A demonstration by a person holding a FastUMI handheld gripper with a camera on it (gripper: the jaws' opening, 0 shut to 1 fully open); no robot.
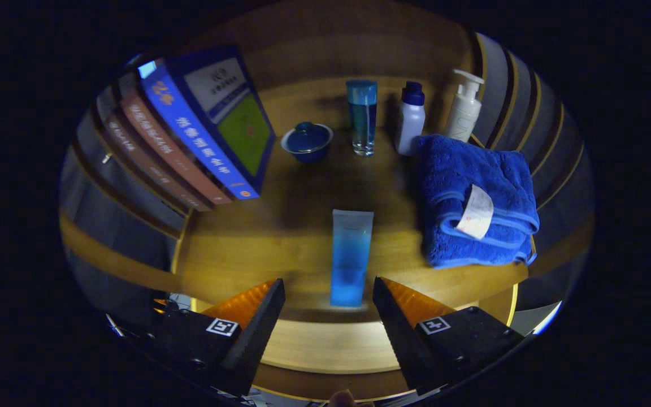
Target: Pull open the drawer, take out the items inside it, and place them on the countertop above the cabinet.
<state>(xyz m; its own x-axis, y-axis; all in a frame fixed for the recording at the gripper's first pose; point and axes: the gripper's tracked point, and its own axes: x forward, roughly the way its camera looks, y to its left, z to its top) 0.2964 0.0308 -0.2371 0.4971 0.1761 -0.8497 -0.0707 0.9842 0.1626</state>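
Note:
A blue translucent tube (350,259) lies on the wooden countertop (257,243), its lower end reaching in between my fingertips. My gripper (328,288) is open, and neither finger touches the tube. Beyond the tube a folded blue towel (472,203) with a white tag lies to the right. A small blue lidded bowl (307,141), a tall clear blue bottle (363,116), a white bottle with a blue cap (410,117) and a white pump bottle (464,108) stand in a row at the back. The drawer is hidden from this angle.
Several books (190,135) lean together at the back left of the countertop. Curved slatted walls (534,113) close in on both sides. The counter's front edge (331,345) runs just under my fingers.

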